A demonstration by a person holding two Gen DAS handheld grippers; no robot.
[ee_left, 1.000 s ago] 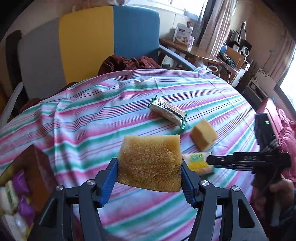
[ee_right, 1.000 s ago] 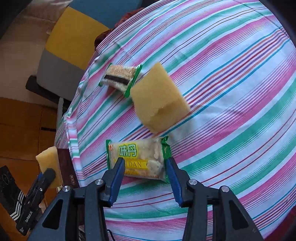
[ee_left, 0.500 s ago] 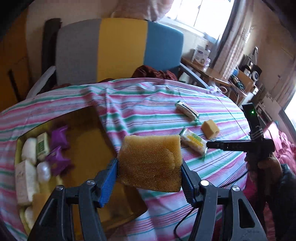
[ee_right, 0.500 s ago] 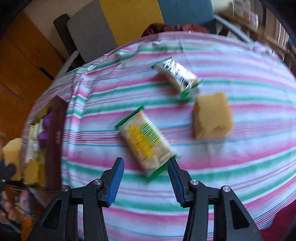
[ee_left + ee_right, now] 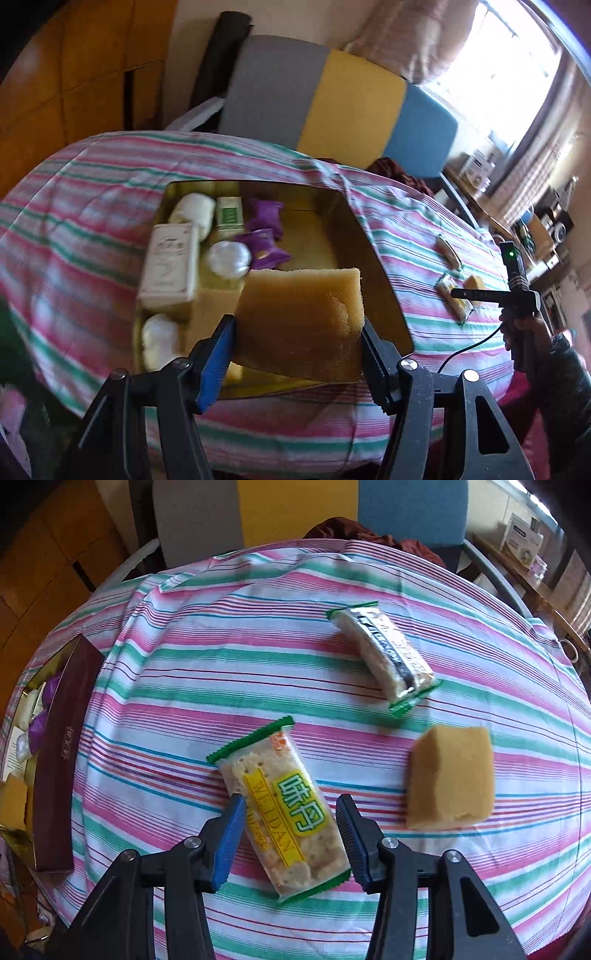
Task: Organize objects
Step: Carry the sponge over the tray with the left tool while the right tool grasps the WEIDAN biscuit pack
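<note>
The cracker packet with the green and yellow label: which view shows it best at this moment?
The right wrist view. There the cracker packet lies large and sharp on the striped tablecloth, between the open fingers of the right gripper, label readable. The left wrist view shows it only small and far off, partly behind that gripper.

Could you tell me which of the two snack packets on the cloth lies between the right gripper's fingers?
The cracker packet with the yellow-and-green label; the silver packet lies farther off, beyond the right gripper.

The box [image 5: 384,280] is crowded on its left side with packets [image 5: 170,266], and its right half is free. On the tablecloth [image 5: 207,672], wide free room lies between the box and the cracker packet [image 5: 284,812].
</note>
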